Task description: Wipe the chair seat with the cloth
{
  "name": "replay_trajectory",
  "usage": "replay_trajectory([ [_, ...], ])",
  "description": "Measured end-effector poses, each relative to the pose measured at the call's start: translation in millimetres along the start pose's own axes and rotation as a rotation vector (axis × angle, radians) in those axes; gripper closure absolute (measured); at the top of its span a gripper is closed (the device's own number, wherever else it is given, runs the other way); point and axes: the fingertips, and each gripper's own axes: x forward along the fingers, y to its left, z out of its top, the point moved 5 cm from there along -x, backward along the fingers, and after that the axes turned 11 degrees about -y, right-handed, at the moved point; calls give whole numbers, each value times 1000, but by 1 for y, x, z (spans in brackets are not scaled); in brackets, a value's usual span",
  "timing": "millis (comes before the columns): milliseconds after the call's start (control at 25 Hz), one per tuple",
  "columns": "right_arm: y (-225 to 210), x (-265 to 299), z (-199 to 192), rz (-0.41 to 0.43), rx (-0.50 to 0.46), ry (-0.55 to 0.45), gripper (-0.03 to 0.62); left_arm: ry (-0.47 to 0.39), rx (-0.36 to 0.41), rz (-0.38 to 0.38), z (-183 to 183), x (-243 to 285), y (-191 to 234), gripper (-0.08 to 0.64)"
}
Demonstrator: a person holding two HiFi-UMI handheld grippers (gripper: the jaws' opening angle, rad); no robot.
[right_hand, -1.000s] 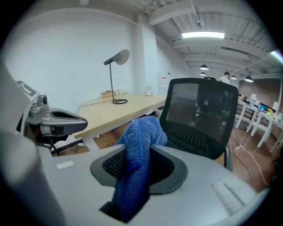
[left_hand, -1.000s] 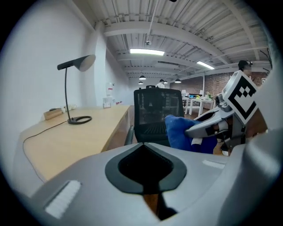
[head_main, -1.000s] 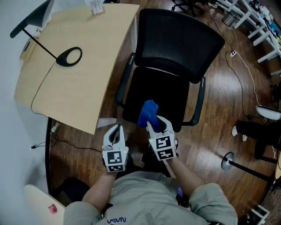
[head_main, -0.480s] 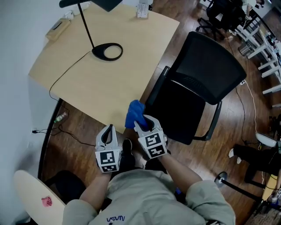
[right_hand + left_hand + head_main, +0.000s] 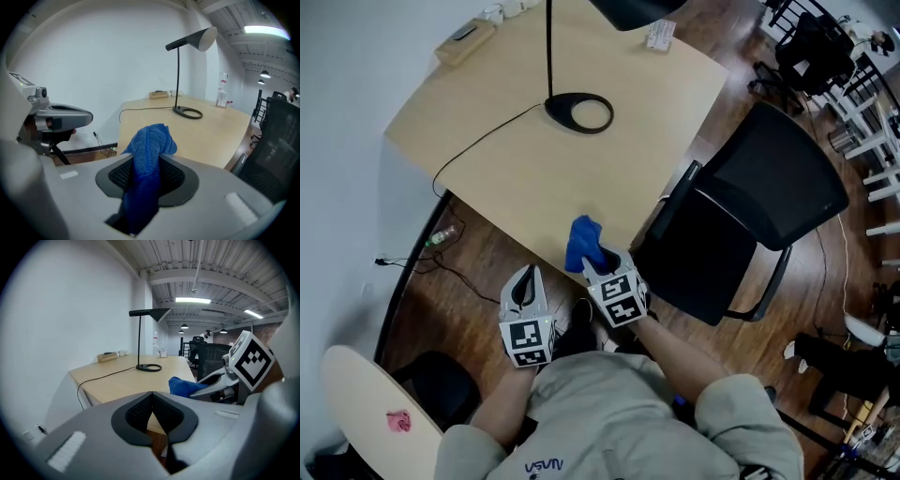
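Tongs first: the right gripper (image 5: 596, 265) is pinching the blue cloth (image 5: 581, 242). It's clamped low on a bunched fold, so the rest pokes up out of the jaws like a little flag. Beside it, the left gripper (image 5: 525, 281) has its jaws pressed together on nothing. I'd guess it's just parked out of the way, since wiping only needs one.

The cloth looks like microfibre or terry: nubbly, soft, all crumpled. From the head view it sits in the air over the near edge of the desk (image 5: 516, 159), clear of the chair seat (image 5: 712, 267) just to its right.

The seat is a matte black padded slab with a thin armrest (image 5: 673, 204) and a curved black back (image 5: 783, 183). The desk is smooth pale wood and carries a ring-based lamp (image 5: 578, 112). The floor (image 5: 487, 267) is dark glossy planks.
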Motion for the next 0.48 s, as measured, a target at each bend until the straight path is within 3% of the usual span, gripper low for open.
replay_trajectory([
  [480,-8,49,-32,-27,68,95,453,37,-3,-9,-12,8,20,555],
])
